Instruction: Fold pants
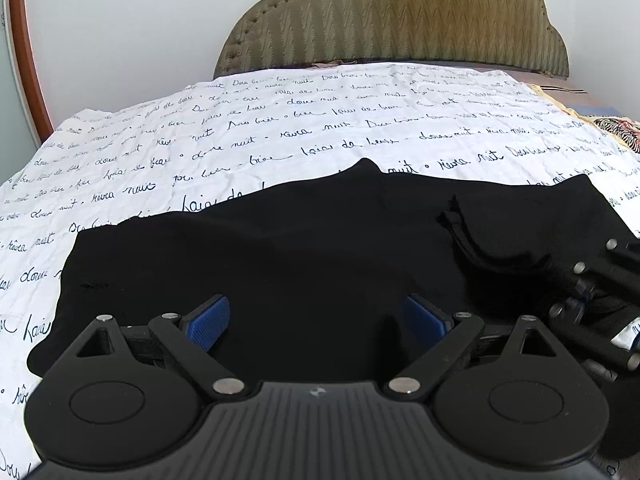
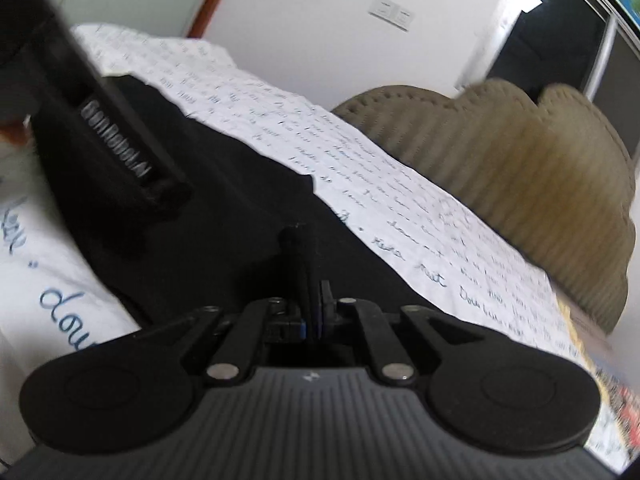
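Two claws work over one pair of black pants [image 1: 304, 240], and we judge the fold to be partly made. The garment lies on the bed, on a white sheet [image 1: 240, 128] printed with dark handwriting, on the side of the sheet away from the olive padded headboard [image 1: 392, 20]. In the left wrist view we see it as a broad dark slab, and toward its right end a doubled layer rests on top, its hems stacked in thin lips. That suggests one end is already brought over the rest; how many folds remain we cannot say, but the bundle looks too wide to be finished, so at least one more fold and some smoothing seem left.

Our right claw [image 2: 314, 312] is pinched nearly closed on a thin upright ridge of the black cloth, which rises between its pads. Our left claw [image 1: 316, 320] stands wide apart, blue pads [image 1: 210, 322] showing, with nothing between them; it hovers over the near edge of the pants, closer to us than the headboard.

As for the pants themselves, the fabric is matt and deep black, soft and limp, with shallow rolling creases across the middle. The far edge, toward the headboard, humps up into a small peak. Seams and waistband are too dark to pick out.
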The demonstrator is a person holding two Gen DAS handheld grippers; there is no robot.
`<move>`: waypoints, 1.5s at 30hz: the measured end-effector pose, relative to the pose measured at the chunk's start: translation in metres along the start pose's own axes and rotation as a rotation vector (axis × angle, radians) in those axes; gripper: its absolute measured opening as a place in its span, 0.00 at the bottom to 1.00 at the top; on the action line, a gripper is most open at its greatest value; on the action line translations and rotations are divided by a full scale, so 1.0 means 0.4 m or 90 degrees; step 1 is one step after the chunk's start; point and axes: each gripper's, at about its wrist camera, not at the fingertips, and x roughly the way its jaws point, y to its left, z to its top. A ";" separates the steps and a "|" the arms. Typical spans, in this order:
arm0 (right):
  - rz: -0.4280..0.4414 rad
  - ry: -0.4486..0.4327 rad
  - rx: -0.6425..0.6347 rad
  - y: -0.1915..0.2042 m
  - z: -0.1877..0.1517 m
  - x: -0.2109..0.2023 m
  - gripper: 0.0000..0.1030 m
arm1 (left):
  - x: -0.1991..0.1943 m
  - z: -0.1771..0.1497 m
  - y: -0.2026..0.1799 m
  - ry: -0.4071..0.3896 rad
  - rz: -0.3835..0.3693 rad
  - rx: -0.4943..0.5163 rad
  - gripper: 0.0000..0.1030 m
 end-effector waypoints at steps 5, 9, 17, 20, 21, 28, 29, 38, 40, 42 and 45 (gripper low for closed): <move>0.053 -0.008 -0.046 0.013 -0.005 -0.039 0.33 | -0.002 0.001 0.002 0.000 0.001 0.004 0.92; 0.114 -0.050 0.064 -0.106 0.007 -0.129 0.39 | -0.004 0.003 0.017 -0.001 0.008 -0.005 0.92; 0.033 0.135 0.264 -0.387 -0.093 0.066 0.37 | -0.024 0.003 0.031 -0.003 -0.005 -0.017 0.92; 0.066 0.154 0.343 -0.429 -0.124 0.114 0.37 | -0.039 0.002 0.038 -0.009 -0.002 -0.009 0.92; 0.062 0.150 0.353 -0.436 -0.115 0.100 0.38 | -0.043 0.002 0.045 -0.012 0.001 -0.010 0.92; 0.073 0.150 0.333 -0.348 -0.117 0.063 0.57 | -0.045 0.005 0.093 -0.006 -0.002 -0.058 0.92; 0.050 0.144 0.324 -0.333 -0.108 0.054 0.57 | -0.049 0.002 0.098 -0.007 -0.003 -0.058 0.92; -0.009 0.117 0.190 -0.104 -0.010 0.011 0.86 | -0.076 -0.023 0.175 -0.021 0.021 -0.073 0.92; -0.022 0.135 0.239 -0.115 0.012 -0.011 0.88 | -0.087 -0.035 0.212 -0.026 0.032 -0.074 0.92; -0.050 0.091 0.285 -0.116 0.048 -0.053 1.00 | -0.097 -0.044 0.259 -0.027 0.052 -0.088 0.92; -0.022 0.002 0.277 -0.058 0.125 -0.110 1.00 | -0.100 -0.046 0.356 0.001 0.065 -0.162 0.92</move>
